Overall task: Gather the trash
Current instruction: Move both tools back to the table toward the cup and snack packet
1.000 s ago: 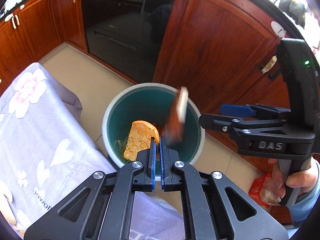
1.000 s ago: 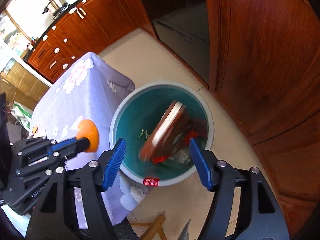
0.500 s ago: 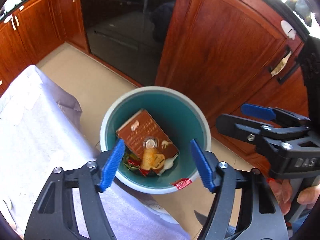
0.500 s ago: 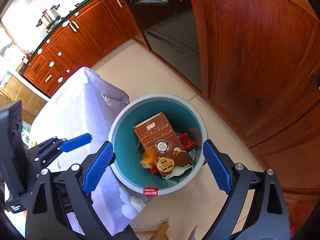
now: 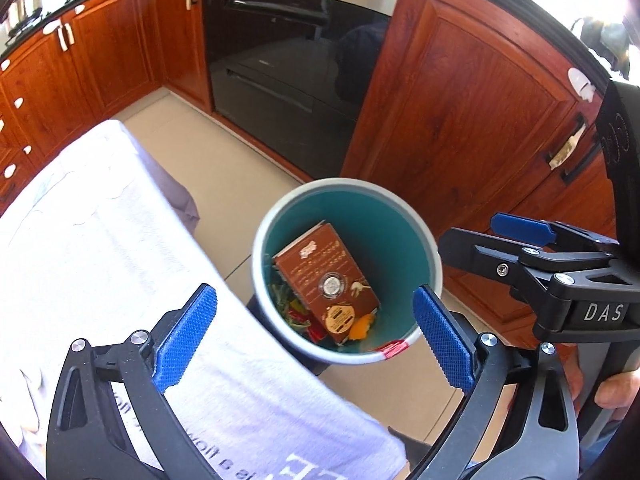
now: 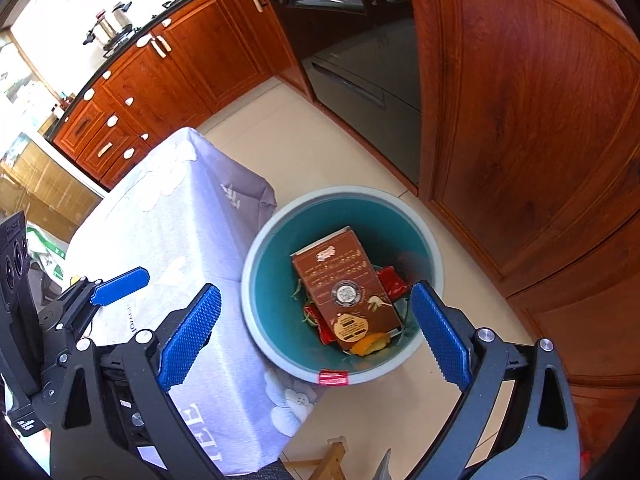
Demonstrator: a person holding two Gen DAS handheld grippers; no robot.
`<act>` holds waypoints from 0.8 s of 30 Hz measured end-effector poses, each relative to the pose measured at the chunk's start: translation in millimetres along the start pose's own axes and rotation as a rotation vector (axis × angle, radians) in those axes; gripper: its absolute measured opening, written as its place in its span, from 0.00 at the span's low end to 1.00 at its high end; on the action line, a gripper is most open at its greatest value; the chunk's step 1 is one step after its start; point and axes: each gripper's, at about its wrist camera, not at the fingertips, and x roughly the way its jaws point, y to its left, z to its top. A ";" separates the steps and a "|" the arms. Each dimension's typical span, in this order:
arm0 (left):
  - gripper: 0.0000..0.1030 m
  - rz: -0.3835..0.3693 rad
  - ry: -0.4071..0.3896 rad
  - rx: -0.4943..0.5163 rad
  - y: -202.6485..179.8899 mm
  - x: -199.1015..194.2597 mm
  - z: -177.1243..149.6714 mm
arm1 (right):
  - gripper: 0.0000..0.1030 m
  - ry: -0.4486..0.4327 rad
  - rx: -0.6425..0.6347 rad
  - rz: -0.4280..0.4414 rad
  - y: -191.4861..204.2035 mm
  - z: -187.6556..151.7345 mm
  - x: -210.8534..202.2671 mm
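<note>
Both our fisheye views look steeply down from above, each along its own spread fingers. Our left wrist view, over the table (image 5: pixel 100 248), faces the trash bin (image 5: pixel 424 236) with the right gripper (image 5: pixel 520 236) at its right edge. Our right wrist view faces the same bin (image 6: pixel 256 248), table corner (image 6: pixel 188 208) and oven (image 6: pixel 352 68), the left gripper (image 6: pixel 116 284) at left.

my left claw (image 5: pixel 316 336): black frame, blue cross-hatched pads (image 5: pixel 186 338). my right claw (image 6: pixel 316 334): the same black and blue. bin (image 6: pixel 256 320): pale grey rim, teal inside, red sticker at the near edge. box (image 6: pixel 346 288): brown, pale print, round silver seal. peel (image 6: pixel 370 344): orange. wrapper (image 6: pixel 392 282): red. tablecloth (image 6: pixel 176 224): lilac, white flowers, dark lettering. cabinets (image 6: pixel 520 100): reddish wood, white handles. oven (image 5: pixel 288 60): black glass, steel trim. floor (image 6: pixel 304 152): beige tiles.
</note>
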 end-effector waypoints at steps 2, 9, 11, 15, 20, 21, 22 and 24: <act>0.95 0.005 -0.011 -0.006 6.1 -6.5 -3.3 | 0.89 -0.003 -0.010 0.001 8.6 -2.0 -2.4; 0.96 0.041 -0.053 -0.069 46.7 -41.6 -25.7 | 0.89 -0.020 -0.072 0.019 53.3 -5.7 -9.0; 0.96 0.055 -0.066 -0.095 64.7 -53.8 -35.4 | 0.91 -0.023 -0.100 0.029 73.2 -7.6 -9.1; 0.96 0.103 -0.087 -0.157 108.2 -79.1 -60.5 | 0.91 -0.021 -0.165 0.053 118.7 -14.5 -6.3; 0.96 0.175 -0.103 -0.243 169.0 -110.3 -96.6 | 0.91 0.000 -0.250 0.085 183.6 -23.9 2.1; 0.96 0.194 -0.105 -0.256 181.3 -117.6 -104.0 | 0.91 0.004 -0.266 0.091 195.6 -26.2 3.9; 0.96 0.211 -0.107 -0.267 193.5 -125.8 -111.3 | 0.91 0.011 -0.282 0.098 208.7 -28.1 6.4; 0.96 0.253 -0.110 -0.286 218.4 -140.7 -123.9 | 0.91 0.021 -0.312 0.106 234.4 -32.3 11.1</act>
